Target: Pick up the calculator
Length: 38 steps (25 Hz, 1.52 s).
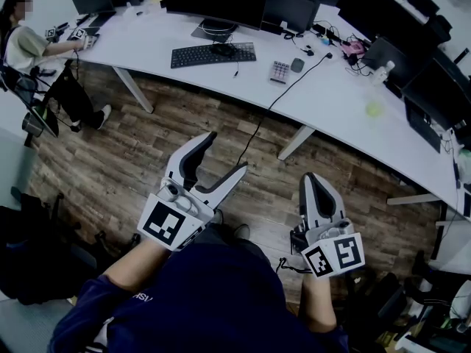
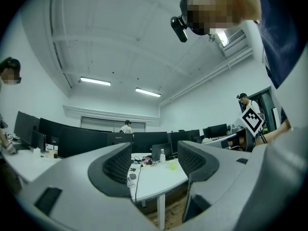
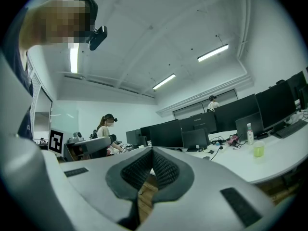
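Two claws: the left claw (image 1: 227,153) and the right claw (image 1: 313,179) are both held low over the wooden floor (image 1: 132,160), in front of the person's lap and well short of the table (image 1: 331,98).
Left claw opening: its jaws stand wide apart.
Left claw contents: in the left gripper view, the gap between the ribbed pads (image 2: 117,165) shows only the room beyond, so this claw holds nothing and touches nothing.
Right claw opening: its jaws are brought together, and in the right gripper view the ribbed pads (image 3: 137,170) meet at the tips.
Right claw contents: nothing sits between the jaws.
Calculator (image 1: 280,71): it lies flat on the white table, just left of a dark mouse (image 1: 297,65) and to the right of a black keyboard (image 1: 213,54), well apart from both claws.
Cable (image 1: 283,94): a black lead runs across the table close by the calculator and drops over the near edge toward the floor.
Green cup (image 1: 374,109): it stands farther right on the table.
Far left: a person (image 1: 26,39) sits at the table's far end.
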Each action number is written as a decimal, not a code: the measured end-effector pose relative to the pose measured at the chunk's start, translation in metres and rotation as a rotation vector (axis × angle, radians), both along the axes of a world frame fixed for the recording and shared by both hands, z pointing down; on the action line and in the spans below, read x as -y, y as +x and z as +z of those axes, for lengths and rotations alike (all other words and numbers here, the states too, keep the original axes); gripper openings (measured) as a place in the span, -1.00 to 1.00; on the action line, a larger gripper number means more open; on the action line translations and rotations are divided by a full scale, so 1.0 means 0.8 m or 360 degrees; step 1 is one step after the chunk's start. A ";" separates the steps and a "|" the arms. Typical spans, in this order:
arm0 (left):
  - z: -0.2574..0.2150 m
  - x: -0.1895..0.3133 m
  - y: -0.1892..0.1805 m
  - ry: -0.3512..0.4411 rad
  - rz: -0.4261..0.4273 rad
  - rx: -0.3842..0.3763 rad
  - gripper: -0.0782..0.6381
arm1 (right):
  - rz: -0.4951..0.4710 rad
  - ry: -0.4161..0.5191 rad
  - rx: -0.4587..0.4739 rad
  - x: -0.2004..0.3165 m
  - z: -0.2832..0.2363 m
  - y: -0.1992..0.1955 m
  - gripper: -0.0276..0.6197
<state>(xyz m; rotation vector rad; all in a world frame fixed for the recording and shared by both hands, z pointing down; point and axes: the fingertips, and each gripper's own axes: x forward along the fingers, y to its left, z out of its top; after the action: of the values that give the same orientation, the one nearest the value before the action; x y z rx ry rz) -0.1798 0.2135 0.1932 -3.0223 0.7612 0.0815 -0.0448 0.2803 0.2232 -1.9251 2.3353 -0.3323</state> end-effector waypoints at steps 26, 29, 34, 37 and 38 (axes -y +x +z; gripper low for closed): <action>-0.002 0.000 0.002 0.0008 0.0007 -0.0035 0.33 | 0.0009 0.0003 0.0003 -0.001 0.003 0.003 -0.91; -0.003 0.000 0.003 0.0005 0.0007 -0.0039 0.36 | 0.0011 0.0002 0.0003 -0.001 0.003 0.005 -0.91; -0.003 -0.003 0.011 0.0009 0.0013 -0.0034 0.39 | 0.0012 0.0002 0.0003 -0.005 0.002 0.012 -0.91; -0.003 -0.008 0.019 0.0010 0.0010 -0.0024 0.40 | 0.0010 0.0005 0.0002 -0.010 0.002 0.020 -0.91; -0.002 -0.010 0.020 0.0010 0.0006 -0.0024 0.40 | 0.0008 0.0008 0.0002 -0.011 0.002 0.022 -0.91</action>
<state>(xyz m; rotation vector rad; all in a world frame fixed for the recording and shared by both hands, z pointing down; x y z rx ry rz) -0.1636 0.2211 0.1912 -3.0206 0.7553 0.1068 -0.0275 0.2890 0.2247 -1.9277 2.3278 -0.3272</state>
